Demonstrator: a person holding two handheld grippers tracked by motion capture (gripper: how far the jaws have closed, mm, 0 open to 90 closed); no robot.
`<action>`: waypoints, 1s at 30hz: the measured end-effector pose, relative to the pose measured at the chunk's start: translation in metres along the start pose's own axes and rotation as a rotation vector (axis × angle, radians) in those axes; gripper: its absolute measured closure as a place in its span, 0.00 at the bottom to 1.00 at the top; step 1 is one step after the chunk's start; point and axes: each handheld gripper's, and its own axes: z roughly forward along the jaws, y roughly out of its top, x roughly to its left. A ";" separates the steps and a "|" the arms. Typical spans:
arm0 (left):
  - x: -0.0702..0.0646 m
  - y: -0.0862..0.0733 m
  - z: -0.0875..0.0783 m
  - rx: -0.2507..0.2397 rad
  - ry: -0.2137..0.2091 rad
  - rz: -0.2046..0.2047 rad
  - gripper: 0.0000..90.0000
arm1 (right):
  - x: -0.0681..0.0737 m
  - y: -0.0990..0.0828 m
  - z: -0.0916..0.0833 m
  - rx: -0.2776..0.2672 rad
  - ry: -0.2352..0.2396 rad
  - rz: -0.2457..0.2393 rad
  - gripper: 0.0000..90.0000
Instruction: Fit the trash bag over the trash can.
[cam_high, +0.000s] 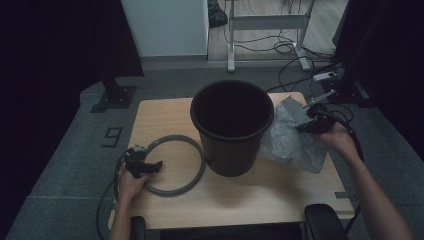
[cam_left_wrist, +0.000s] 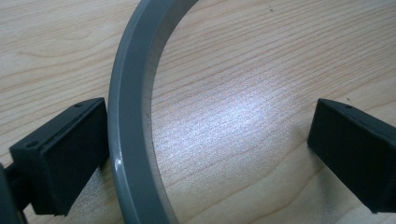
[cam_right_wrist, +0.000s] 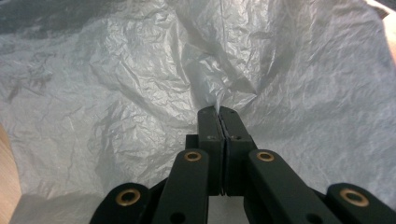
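High view: right tool (cam_high: 306, 127) pinches crumpled translucent plastic bag (cam_high: 292, 135), lying on wooden tabletop (cam_high: 250, 200) beside round black plastic bin (cam_high: 232, 127); bin unlined. Left tool (cam_high: 150, 166), jaws spread, straddles grey plastic ring (cam_high: 195, 175), not yet fitted.

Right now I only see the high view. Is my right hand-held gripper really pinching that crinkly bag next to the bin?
Observer: Yes. In the right gripper view the right hand-held gripper has its jaws shut on a fold of the grey plastic bag.
Operator: And my left one, did it grab the ring?
Observer: No. In the left gripper view the left hand-held gripper is open, with the grey ring between its jaws.
Operator: Does it touch the ring?
Observer: The ring lies right against the jaw at the left of that view; the other jaw stands well away from it, over bare wooden table.
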 end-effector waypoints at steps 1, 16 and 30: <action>0.000 0.000 0.000 0.000 0.000 0.000 0.00 | 0.000 0.003 -0.002 0.001 -0.002 0.006 0.98; 0.000 0.000 0.000 0.002 0.002 -0.002 0.00 | -0.001 0.042 -0.040 -0.032 -0.003 0.034 0.98; 0.000 0.000 0.000 0.002 0.002 -0.002 0.00 | 0.015 0.074 -0.071 -0.085 0.000 -0.005 0.98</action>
